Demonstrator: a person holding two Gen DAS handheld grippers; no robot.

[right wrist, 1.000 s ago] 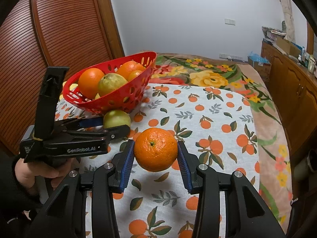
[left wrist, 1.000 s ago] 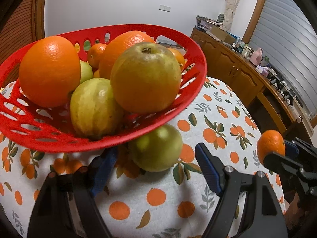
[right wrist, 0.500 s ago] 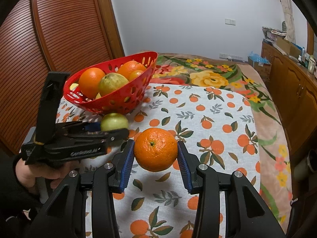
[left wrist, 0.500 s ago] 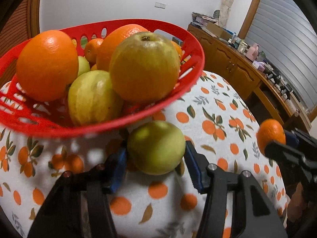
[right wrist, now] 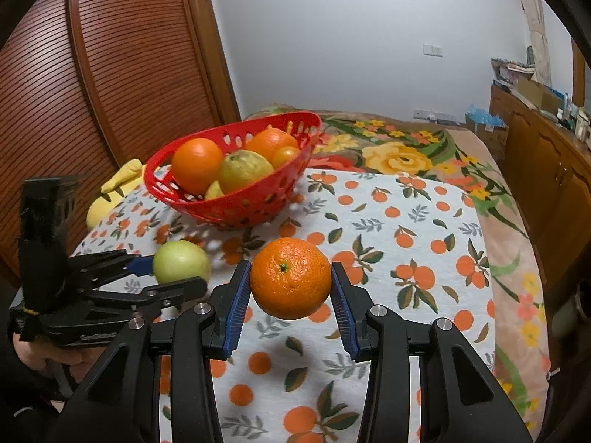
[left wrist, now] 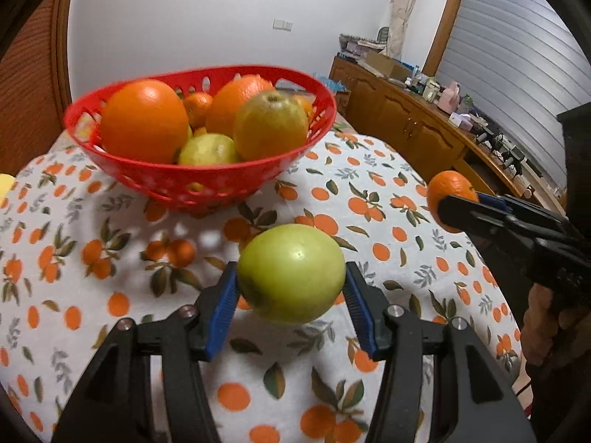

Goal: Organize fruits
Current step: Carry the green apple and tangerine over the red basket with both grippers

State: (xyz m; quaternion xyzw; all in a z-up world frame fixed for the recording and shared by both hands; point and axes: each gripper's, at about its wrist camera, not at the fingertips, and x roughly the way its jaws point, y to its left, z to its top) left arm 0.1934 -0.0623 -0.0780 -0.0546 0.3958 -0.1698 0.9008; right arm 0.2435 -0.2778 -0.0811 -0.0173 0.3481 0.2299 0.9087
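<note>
My left gripper [left wrist: 291,295] is shut on a green apple [left wrist: 291,272] and holds it above the tablecloth, in front of the red basket [left wrist: 199,181]. The basket holds oranges and yellow-green fruits. My right gripper [right wrist: 290,295] is shut on an orange [right wrist: 290,277] and holds it above the cloth. In the right wrist view the basket [right wrist: 243,203] is behind, and the left gripper with the apple [right wrist: 181,261] is at the left. In the left wrist view the right gripper's orange [left wrist: 448,192] is at the right.
The table has an orange-print cloth [right wrist: 406,243] over a floral cover [right wrist: 399,155]. A yellow object [right wrist: 114,192] lies left of the basket. A wooden sideboard [left wrist: 424,129] with clutter stands along the right wall. Slatted wooden doors [right wrist: 129,55] are behind.
My left gripper closed on the green apple, lifted it and drew back from under the basket. My right gripper stayed still with the orange.
</note>
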